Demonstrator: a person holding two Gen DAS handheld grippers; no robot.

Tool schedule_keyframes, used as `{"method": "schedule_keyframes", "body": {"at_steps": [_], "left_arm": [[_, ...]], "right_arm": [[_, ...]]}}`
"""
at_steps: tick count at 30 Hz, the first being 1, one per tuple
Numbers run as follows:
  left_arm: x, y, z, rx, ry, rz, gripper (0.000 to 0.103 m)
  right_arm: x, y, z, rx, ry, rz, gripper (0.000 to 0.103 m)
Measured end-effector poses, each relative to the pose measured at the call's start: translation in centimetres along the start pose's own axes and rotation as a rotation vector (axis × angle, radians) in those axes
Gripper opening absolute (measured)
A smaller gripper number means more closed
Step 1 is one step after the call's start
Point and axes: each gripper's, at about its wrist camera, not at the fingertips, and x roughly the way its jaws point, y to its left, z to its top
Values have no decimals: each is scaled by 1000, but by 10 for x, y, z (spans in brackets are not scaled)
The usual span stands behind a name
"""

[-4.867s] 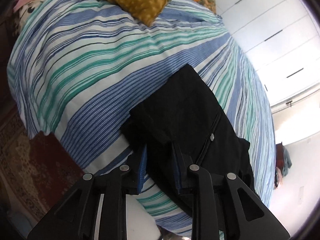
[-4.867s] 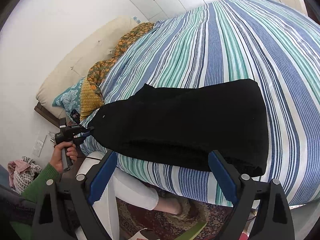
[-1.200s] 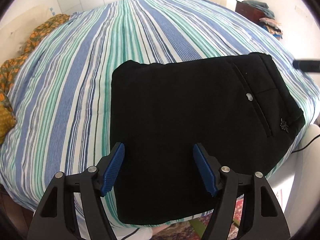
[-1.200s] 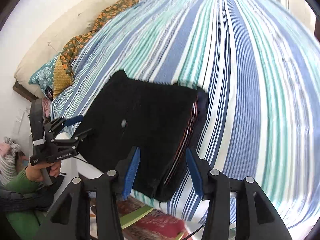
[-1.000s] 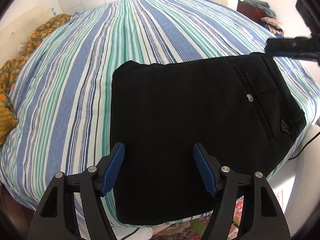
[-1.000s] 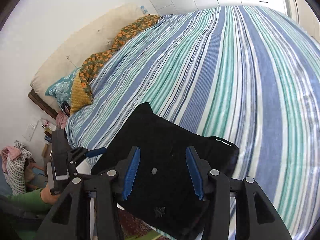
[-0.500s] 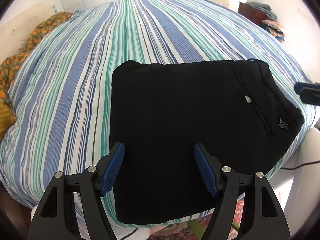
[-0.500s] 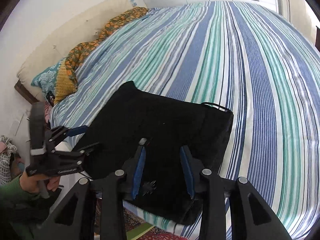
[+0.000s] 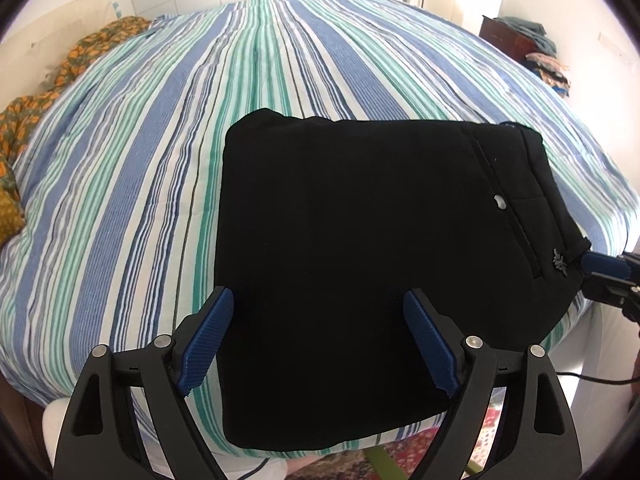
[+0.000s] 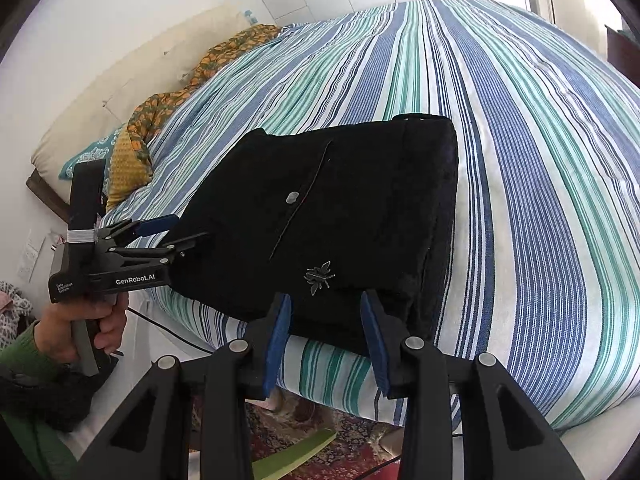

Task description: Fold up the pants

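Note:
Black pants [image 9: 360,220] lie folded into a squarish stack near the front edge of the striped bed [image 9: 120,160]. My left gripper [image 9: 318,302] hovers over the stack's near left part, its jaws opening wide with nothing pressed between the pads. My right gripper [image 10: 326,330] is low at the waistband end, by the small metal bug emblem [image 10: 319,276]. The pants' [image 10: 340,200] edge lies between its fingertips, and the pads do not visibly press it. The right gripper [image 9: 602,278] also shows at the pants' right corner. A hand in a green sleeve holds the left gripper [image 10: 182,230].
Orange patterned bedding [image 10: 180,92] and pillows lie at the head of the bed. A dark dresser [image 9: 516,36] with piled clothes stands by the far wall. Below the bed edge are a patterned rug [image 10: 320,440], a green strip [image 10: 296,458] and a black cable [image 9: 592,378].
The pants went from a long half fold to a compact square. My right gripper came down to the waistband edge with narrower jaws. My left gripper's jaws spread wider.

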Motion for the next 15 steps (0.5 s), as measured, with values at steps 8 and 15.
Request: {"method": "schedule_keyframes", "body": {"at_steps": [8,15], "left_arm": [[2,112,35,-267,-107,52,90],[89,201,50,-321,-130,139,103]], "right_arm": [[-2,4,4,3,-22,-6,44],[1,7,1,7,-24,-12,47]]}}
